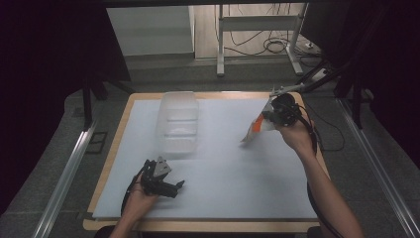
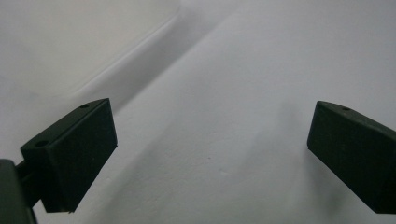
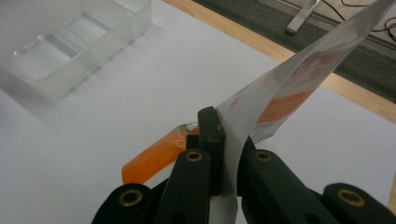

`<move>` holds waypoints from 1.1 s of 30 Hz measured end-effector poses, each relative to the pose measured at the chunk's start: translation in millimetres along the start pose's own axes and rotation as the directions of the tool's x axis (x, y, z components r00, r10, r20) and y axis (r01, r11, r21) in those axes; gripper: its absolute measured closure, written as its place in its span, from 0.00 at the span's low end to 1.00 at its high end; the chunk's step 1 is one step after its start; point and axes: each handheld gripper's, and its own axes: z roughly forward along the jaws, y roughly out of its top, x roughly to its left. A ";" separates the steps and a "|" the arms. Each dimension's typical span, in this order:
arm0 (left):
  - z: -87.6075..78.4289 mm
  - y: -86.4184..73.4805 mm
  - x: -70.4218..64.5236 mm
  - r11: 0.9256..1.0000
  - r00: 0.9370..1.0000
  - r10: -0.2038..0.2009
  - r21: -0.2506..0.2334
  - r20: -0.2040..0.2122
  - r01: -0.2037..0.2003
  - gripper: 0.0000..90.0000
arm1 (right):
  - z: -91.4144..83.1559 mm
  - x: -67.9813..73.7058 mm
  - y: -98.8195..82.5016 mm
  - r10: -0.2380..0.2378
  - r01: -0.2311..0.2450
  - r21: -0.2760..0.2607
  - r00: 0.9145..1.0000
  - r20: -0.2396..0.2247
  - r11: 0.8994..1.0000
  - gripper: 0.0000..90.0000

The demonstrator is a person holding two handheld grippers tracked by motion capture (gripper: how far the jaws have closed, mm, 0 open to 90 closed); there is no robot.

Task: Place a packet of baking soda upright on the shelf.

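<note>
Right gripper (image 1: 271, 113) clamps a sachet (image 1: 253, 129), raised right of the empty bin (image 1: 177, 121). Left gripper (image 1: 173, 187) released. Placement apparently pending.

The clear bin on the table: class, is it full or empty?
Empty. The bin is see-through, and its bare floor shows in the right gripper view, with nothing inside. The packet is outside it.

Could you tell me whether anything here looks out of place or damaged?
Nothing stands out. The clear plastic container sits upright on the white table sheet; the right gripper holds a silver-and-orange packet above it, and the left gripper is open.
</note>
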 end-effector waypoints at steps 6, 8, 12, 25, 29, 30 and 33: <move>-0.1 0.1 0.2 1.000 1.000 0.004 0.001 0.000 -0.004 0.02 | -2.2 14.9 17.0 -0.062 0.062 0.008 0.998 -0.024 0.998 0.99; -0.2 0.1 0.4 1.000 1.000 0.007 0.001 -0.002 -0.007 0.02 | -1.6 25.0 25.9 -0.094 0.095 0.013 0.995 -0.037 0.995 0.99; -0.6 0.0 0.8 1.000 1.000 0.007 0.000 -0.003 -0.007 0.02 | 0.3 34.8 34.6 -0.117 0.117 0.009 0.992 -0.053 0.993 0.99; -1.1 -0.3 1.3 1.000 1.000 0.000 -0.010 -0.002 0.000 0.02 | 9.4 80.2 71.5 -0.235 0.237 0.005 0.966 -0.105 0.972 0.99; -1.3 -0.2 1.3 1.000 1.000 0.002 -0.008 0.000 -0.002 0.02 | 10.0 92.0 82.0 -0.272 0.273 -0.004 0.956 -0.113 0.962 0.99; -1.3 -0.2 1.3 1.000 1.000 0.002 -0.008 0.000 -0.002 0.02 | 10.4 94.3 84.5 -0.280 0.281 -0.005 0.953 -0.114 0.960 0.99; -1.3 -0.2 1.3 1.000 1.000 0.002 -0.008 0.001 -0.002 0.02 | 12.3 101.3 91.0 -0.297 0.298 -0.006 0.948 -0.116 0.955 0.99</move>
